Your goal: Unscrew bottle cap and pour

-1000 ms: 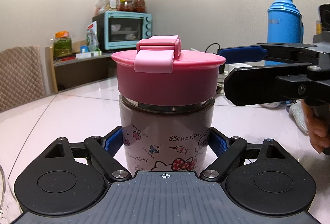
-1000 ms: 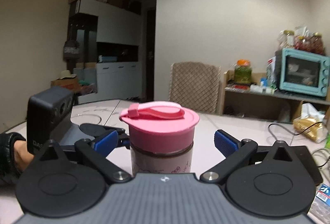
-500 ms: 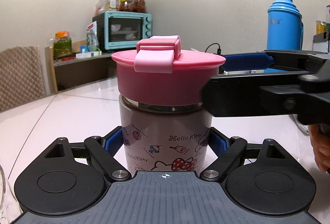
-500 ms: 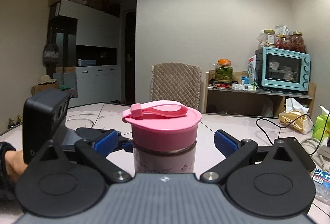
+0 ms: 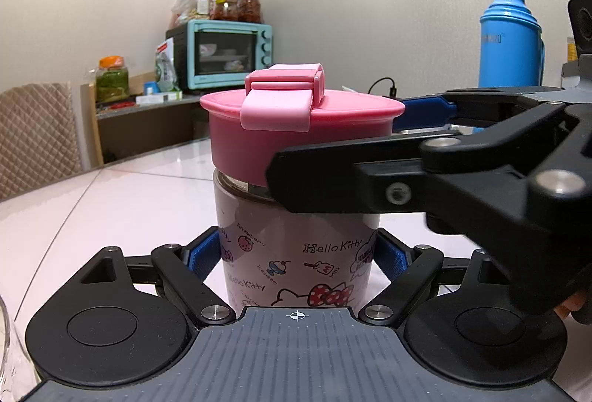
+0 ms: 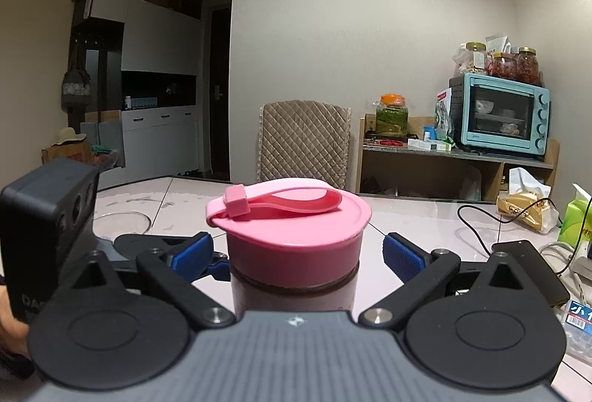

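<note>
A Hello Kitty bottle (image 5: 296, 257) with a wide pink cap (image 5: 296, 139) stands upright on the pale table. My left gripper (image 5: 298, 255) is shut on the bottle's body low down, its blue pads against both sides. My right gripper (image 6: 298, 250) comes in from the right at cap height, open, one finger on each side of the cap (image 6: 292, 235), with gaps to both pads. In the left wrist view the right gripper's near finger (image 5: 333, 176) crosses in front of the cap's lower edge.
A glass rim (image 5: 7, 354) shows at the far left of the left wrist view, and a glass dish (image 6: 122, 222) behind the left gripper. A blue thermos (image 5: 510, 46), cable (image 6: 481, 231), phone (image 6: 532, 268) and packets (image 6: 525, 213) lie on the table's right side. A chair (image 6: 303, 143) stands beyond.
My right gripper has moved in toward the bottle, so that its open fingers now straddle the cap. The left gripper and the bottle have not moved.
</note>
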Demonstrator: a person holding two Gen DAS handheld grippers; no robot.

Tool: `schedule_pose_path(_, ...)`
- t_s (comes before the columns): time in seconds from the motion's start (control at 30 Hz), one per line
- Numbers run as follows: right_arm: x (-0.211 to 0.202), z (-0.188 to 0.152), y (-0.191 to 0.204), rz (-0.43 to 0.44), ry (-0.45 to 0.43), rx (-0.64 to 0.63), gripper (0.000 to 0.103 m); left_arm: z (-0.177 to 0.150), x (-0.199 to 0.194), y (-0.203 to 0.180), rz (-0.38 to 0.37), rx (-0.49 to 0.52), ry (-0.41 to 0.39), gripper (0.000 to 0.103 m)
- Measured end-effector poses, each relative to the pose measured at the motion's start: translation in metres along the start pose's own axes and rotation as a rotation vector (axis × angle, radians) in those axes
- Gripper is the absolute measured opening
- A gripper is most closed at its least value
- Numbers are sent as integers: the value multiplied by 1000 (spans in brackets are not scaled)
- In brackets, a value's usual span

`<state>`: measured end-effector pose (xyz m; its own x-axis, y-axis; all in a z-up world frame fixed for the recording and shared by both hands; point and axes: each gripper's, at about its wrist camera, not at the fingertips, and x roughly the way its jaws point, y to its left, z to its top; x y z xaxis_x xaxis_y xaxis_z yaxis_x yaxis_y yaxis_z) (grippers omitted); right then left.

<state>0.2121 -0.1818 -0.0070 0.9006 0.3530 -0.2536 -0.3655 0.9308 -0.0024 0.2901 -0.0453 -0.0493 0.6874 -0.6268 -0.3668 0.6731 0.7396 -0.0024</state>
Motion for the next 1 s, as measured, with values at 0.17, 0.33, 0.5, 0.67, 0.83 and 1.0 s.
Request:
schedule_pose_path(0.17,2,0,3,-2,6,4,99,0,0,0,0,0,0,89)
schedule_pose_path(0.33,4,3,5,-9,5,6,97,0,0,0,1,0,0,89)
schedule_pose_path(0.5,5,4,6,-14,6,4,95,0,0,0,1,0,0,89)
schedule_pose_path(0.67,7,3,7,-12,10,11,94,0,0,0,1,0,0,89)
schedule_pose_path(0.83,8,2,8,-15,12,16,88,0,0,0,1,0,0,89)
schedule_pose_path(1.0,9,2,9,-15,11,19,85,0,0,-1,1,0,0,89)
